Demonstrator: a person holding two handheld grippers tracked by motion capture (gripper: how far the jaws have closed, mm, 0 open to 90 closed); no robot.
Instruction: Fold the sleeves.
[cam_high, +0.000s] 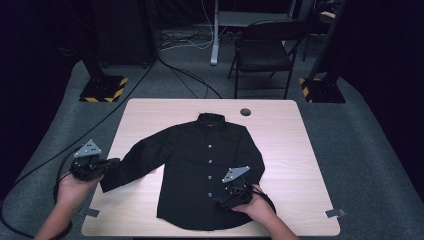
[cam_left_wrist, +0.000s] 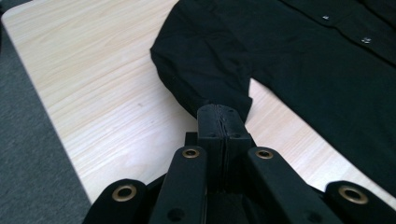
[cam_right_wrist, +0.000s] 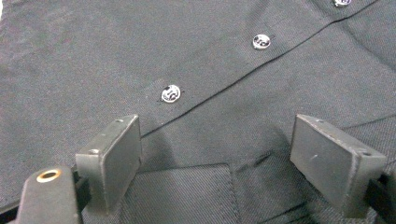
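Black shirt (cam_high: 200, 170) lies flat, front up, mid-table (cam_high: 280, 125), collar at the far side, hem toward your edge, button placket running down its middle. Your left hand (cam_high: 75, 187) comes in from the near left corner, forearm angled up toward the shirt, wrist roughly level, gripper body off the table's left edge with its grey plate on top. Left gripper (cam_high: 114, 162) points sideways at the shirt's outstretched sleeve, and its jaws are pressed together on the cuff end of that sleeve (cam_left_wrist: 205, 74); in the left gripper view the fabric bunches right at the pinch and the sleeve end looks lifted off the wood there, the rest of it draping back toward the shirt body. Your right hand (cam_high: 257, 202) comes in from the near edge, just right of the shirt's lower front, palm behind the gripper, forearm angled in from the bottom right. Right gripper (cam_right_wrist: 233, 158) sits over the lower right part of the shirt front near the hem, tilted down at the cloth, jaws spread wide with nothing pinched; the placket and three buttons (cam_right_wrist: 171, 93) run diagonally just ahead of the pads. Can't tell whether those pads touch the fabric or hang just above it.
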